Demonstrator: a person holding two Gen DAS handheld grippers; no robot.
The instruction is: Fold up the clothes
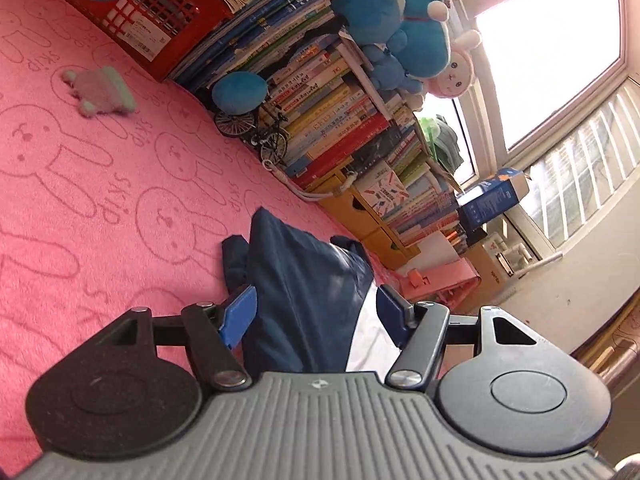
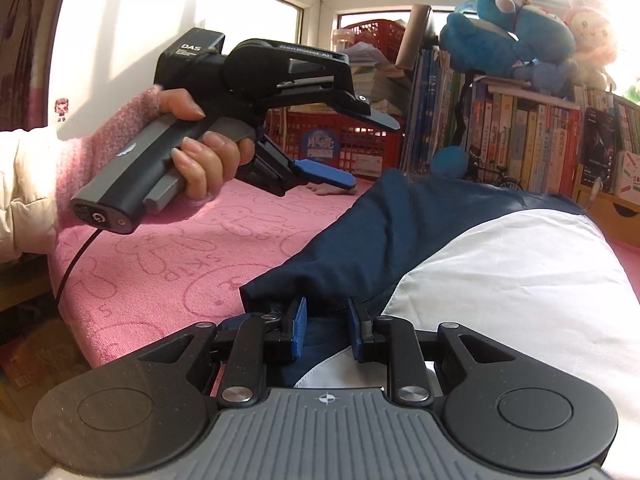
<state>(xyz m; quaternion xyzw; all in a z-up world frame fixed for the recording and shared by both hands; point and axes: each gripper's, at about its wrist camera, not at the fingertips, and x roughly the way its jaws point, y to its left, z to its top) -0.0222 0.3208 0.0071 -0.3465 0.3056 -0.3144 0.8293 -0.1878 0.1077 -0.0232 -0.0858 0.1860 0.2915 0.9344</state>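
Navy-and-white garment (image 2: 460, 248) spread on the pink rabbit-print towel (image 2: 168, 264) covering the surface, one navy part raised in a fold toward the bookshelf (image 2: 532, 136). Right gripper (image 2: 327, 330) at the garment's near edge, narrow, blue pads (image 2: 301, 326) pinching a navy hem. Left gripper (image 2: 360, 148) up in the air to the left of the garment, clear of the cloth, jaws spread wide and empty, gripped by a hand (image 2: 200, 152) in a pink knitted cuff. From the left wrist view, left gripper (image 1: 316, 314) with blue fingers (image 1: 240, 314) wide apart, garment (image 1: 296, 276) seen behind and between them; contact there impossible to tell. Beyond the garment: small grey-green plush (image 1: 100, 90) on the towel, red basket (image 1: 156, 12), model bicycle (image 1: 252, 128), blue plush toys (image 1: 404, 24) atop the books.
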